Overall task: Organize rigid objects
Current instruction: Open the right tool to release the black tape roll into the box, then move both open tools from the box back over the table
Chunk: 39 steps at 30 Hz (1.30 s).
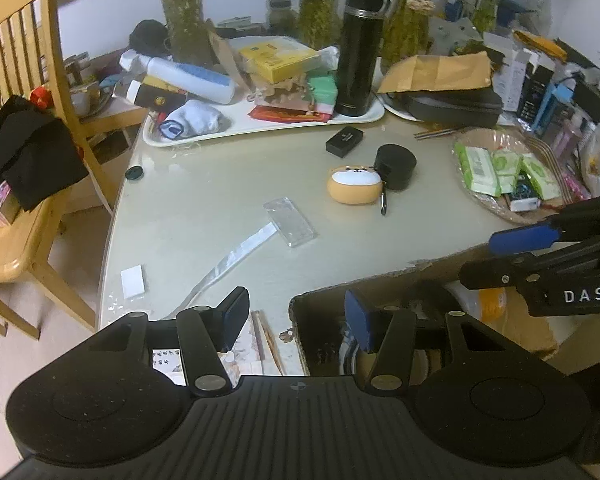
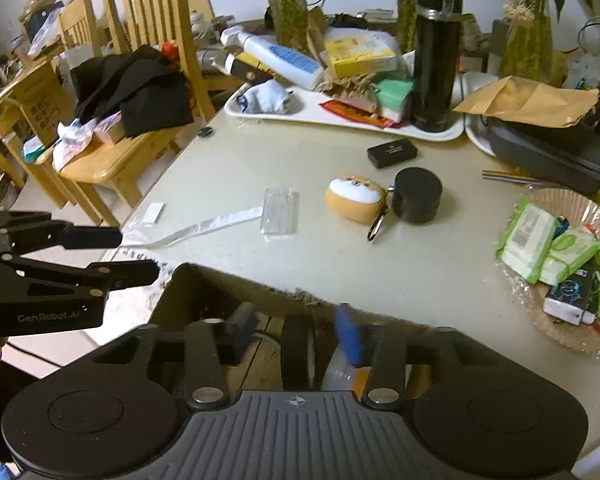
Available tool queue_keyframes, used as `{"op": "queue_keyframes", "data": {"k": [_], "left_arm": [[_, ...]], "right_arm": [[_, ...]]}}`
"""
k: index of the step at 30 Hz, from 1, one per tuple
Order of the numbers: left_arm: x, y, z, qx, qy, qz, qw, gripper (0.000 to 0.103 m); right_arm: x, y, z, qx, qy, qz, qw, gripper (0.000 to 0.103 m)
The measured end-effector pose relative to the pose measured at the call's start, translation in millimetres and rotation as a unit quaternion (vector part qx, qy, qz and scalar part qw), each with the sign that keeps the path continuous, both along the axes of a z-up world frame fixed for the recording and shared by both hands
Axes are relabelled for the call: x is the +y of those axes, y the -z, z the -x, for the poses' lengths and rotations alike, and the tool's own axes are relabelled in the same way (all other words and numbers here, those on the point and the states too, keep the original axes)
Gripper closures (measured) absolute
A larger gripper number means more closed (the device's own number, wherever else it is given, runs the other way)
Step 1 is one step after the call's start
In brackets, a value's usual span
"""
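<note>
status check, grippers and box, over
Left gripper open, empty. Right gripper open over brown cardboard box. Orange dog-face pouch, black round case on table, path unobstructed.

**Two brand marks, both on the grippers**

White capitals "DAS" show on the black body of the right gripper (image 1: 476, 258), seen from the left wrist camera, behind its jaws. Faint grey "GenRobot.AI" runs along the side of the left gripper (image 2: 138, 254), seen from the right wrist, again behind the jaws. Print on the table's packets is too small to read.
</note>
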<state>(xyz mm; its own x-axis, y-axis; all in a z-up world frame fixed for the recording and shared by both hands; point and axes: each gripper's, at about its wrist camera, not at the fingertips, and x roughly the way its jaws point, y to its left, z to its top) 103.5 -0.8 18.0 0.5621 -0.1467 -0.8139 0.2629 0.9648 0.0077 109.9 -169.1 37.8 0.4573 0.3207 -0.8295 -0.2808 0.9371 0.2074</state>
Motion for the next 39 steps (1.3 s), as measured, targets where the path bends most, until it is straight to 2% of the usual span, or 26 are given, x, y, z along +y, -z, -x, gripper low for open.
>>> {"op": "queue_keyframes", "data": {"k": [2, 4, 6, 10, 15, 20, 29, 33, 35, 39], "left_arm": [[0, 0, 0, 0.001, -0.002, 0.0, 1.0, 0.051], [0, 0, -1, 0.002, -0.004, -0.001, 1.0, 0.051], [0, 0, -2, 0.003, -0.006, -0.002, 1.0, 0.051], [-2, -3, -1, -0.003, 0.005, 0.011, 0.9999, 0.051], [-6, -7, 1, -0.009, 0.012, 0.017, 0.9997, 0.051], [-2, -8, -1, -0.004, -0.001, 0.021, 0.9998, 0.051], [3, -11, -3, -0.001, -0.009, 0.031, 0.9995, 0.051], [2, -10, -3, 0.001, -0.006, 0.031, 0.9995, 0.051], [2, -10, -3, 0.001, -0.005, 0.031, 0.9995, 0.051], [2, -10, -3, 0.001, -0.005, 0.033, 0.9994, 0.051]], "right_arm": [[-2, 0, -2, 0.0, 0.006, 0.002, 1.0, 0.046], [-4, 0, -4, 0.002, 0.014, 0.001, 1.0, 0.03], [-7, -1, -4, 0.0, 0.021, 0.001, 1.0, 0.022], [-10, 0, -6, 0.003, 0.031, 0.009, 0.999, 0.021], [-11, 12, -9, 0.023, 0.048, 0.057, 0.997, 0.021], [-15, 29, -15, 0.043, 0.056, 0.104, 0.992, 0.021], [8, 53, -15, 0.041, 0.009, 0.195, 0.98, 0.021], [23, 56, -12, 0.04, -0.03, 0.188, 0.981, 0.021], [28, 53, -10, 0.038, -0.052, 0.163, 0.984, 0.021], [31, 47, -9, 0.03, -0.056, 0.148, 0.987, 0.017]]}}
